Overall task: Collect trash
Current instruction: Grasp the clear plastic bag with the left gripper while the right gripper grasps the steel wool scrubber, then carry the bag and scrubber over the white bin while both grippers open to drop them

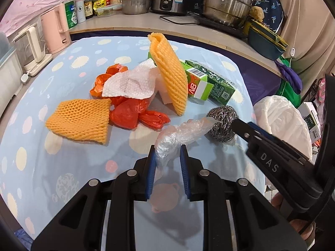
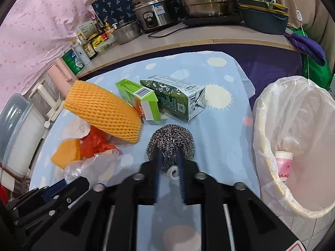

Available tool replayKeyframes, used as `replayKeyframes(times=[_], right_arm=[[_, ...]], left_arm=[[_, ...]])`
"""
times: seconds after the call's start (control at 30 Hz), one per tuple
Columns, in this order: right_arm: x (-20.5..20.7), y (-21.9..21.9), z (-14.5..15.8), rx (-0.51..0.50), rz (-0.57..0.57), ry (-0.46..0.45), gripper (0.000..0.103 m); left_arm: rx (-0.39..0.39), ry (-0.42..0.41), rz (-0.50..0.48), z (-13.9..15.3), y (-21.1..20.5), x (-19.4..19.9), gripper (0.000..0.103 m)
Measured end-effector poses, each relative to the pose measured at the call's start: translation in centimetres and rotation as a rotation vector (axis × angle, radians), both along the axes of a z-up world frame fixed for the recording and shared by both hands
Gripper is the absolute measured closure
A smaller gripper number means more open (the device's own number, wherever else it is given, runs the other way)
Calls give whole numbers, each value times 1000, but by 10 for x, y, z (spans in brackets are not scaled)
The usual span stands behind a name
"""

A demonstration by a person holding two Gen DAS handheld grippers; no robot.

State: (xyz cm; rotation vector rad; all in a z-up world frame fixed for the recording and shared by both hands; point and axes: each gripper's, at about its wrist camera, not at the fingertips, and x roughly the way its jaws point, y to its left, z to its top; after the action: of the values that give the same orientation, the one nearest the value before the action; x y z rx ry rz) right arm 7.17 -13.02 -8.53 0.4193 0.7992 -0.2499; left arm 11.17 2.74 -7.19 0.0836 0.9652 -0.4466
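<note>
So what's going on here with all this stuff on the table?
A person is clearing trash off a table with two handheld grippers. The left gripper is shut on a crumpled clear plastic bag, and the right gripper has a steel wool scrubber between its fingers. Orange foam fruit nets, a red plastic bag, a paper towel and two cartons still lie on the blue tablecloth. The lined bin holds a paper cup.
</note>
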Motion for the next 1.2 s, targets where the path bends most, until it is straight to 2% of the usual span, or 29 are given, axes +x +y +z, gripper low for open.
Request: replayKeyframes(times=[0.03,0.1,0.23,0.27,0.3,0.4,0.53,0.8,1.03,1.2], right_arm=[[1,1,1,-14,-9,-10,40],[10,2,1,-45,-5,1,40],[31,0,-17,-40,17,58,40],[35,0,-21,-34,24,72,42],[37,0,-25,-30,31,82,51],[37,1,-25,-32,37,77,56],[29,1,-14,-23,47,54,64],[-9,-10,26,-43,8,-34,64],[-51,-37,59,-76,-74,-99,64],[-79,-61,72,-87,-143,-121,64]], left_arm=[[0,0,2,1,-1,-1,81],[2,-8,9,2,0,-1,81],[3,-16,22,5,3,1,81],[4,-19,24,5,3,1,81],[4,-20,25,6,4,1,81],[4,-22,30,7,6,1,81],[4,-28,31,9,5,1,81],[-3,-59,5,22,-8,-5,81],[-21,-91,-40,38,-31,-15,81],[-36,-117,-89,50,-53,-26,81]])
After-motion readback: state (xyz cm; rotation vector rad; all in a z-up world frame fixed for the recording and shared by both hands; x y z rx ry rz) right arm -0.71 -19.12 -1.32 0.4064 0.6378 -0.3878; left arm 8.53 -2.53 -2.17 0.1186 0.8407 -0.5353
